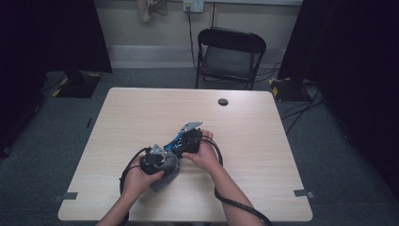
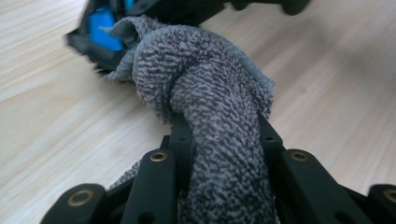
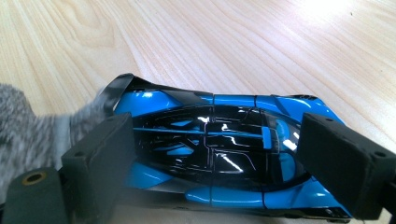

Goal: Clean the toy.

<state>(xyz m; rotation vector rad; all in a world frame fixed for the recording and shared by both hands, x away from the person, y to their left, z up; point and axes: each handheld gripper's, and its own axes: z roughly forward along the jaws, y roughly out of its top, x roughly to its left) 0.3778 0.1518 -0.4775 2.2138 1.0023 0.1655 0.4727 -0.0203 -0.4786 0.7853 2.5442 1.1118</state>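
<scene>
My left gripper [image 2: 222,128] is shut on a grey terry cloth [image 2: 205,84], which bunches into a thick roll between its jaws. The cloth's front end touches a blue and black toy car [image 2: 100,28] on the wooden table [image 2: 56,126]. My right gripper [image 3: 219,154] is shut on that toy car [image 3: 219,140], one black pad at each end, with the car low over the table. The cloth [image 3: 28,126] meets the car's left end. In the high view both hands are close together near the table's front middle: left gripper [image 1: 157,160], right gripper [image 1: 188,139], car [image 1: 175,142] between them.
The light wooden table [image 1: 263,141] has a round cable hole [image 1: 223,101] near its far edge. A black folding chair [image 1: 229,56] stands behind it. Dark curtains hang at both sides. Cables trail from the grippers off the front edge [image 1: 235,202].
</scene>
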